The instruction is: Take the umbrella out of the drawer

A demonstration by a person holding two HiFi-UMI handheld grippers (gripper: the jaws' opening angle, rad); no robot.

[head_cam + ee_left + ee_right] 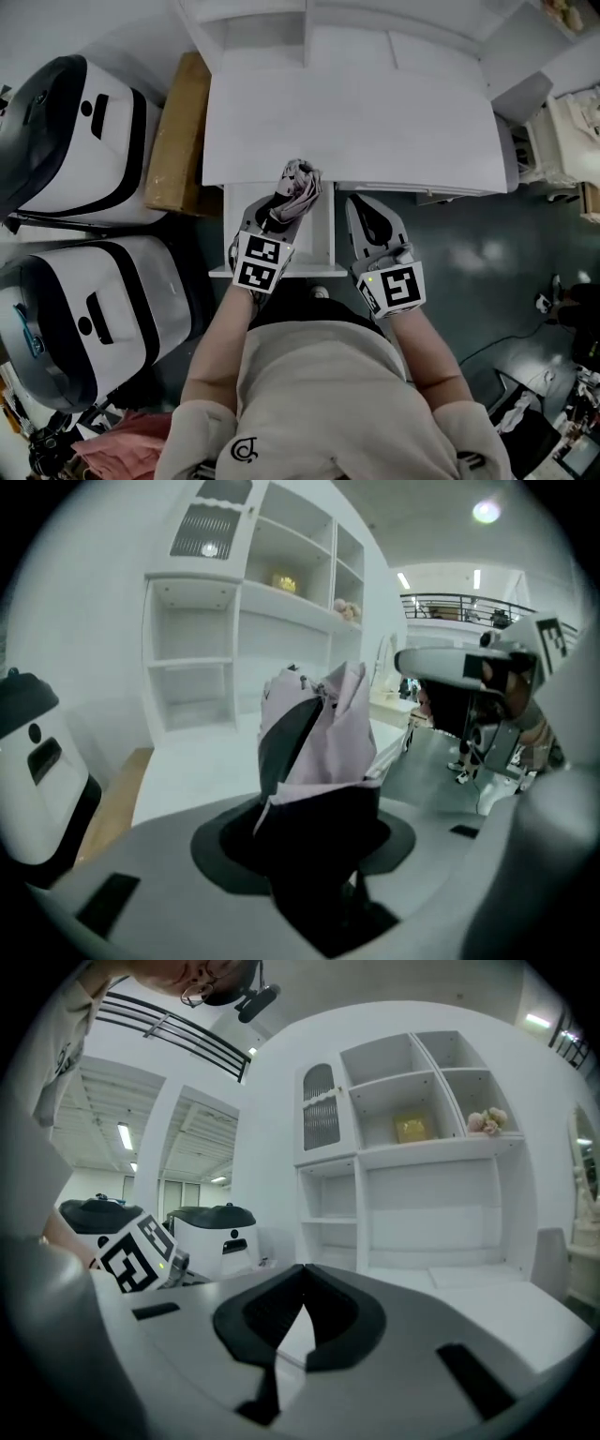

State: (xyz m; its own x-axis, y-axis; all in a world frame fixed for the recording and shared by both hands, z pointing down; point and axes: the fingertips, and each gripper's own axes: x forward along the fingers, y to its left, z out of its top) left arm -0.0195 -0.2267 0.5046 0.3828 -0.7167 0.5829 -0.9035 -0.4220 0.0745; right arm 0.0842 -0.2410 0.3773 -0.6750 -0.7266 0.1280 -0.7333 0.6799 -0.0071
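Observation:
A folded umbrella (298, 189), pale pink cloth with dark panels, stands nearly upright in my left gripper (281, 204), which is shut on it above the open white drawer (319, 251). In the left gripper view the umbrella (314, 752) rises between the dark jaws and hides much of what lies behind it. My right gripper (373, 217) hangs to the right of the drawer, in front of the white desk (356, 122). Seen from its own camera, the right gripper (300, 1309) has its jaw tips together with nothing in them.
A white shelf unit (412, 1147) stands on the desk's far side. Two white and black machines (84, 141) stand on the left, with a brown board (178, 131) leaning between them and the desk. Cables and clutter (553, 375) lie on the dark floor at right.

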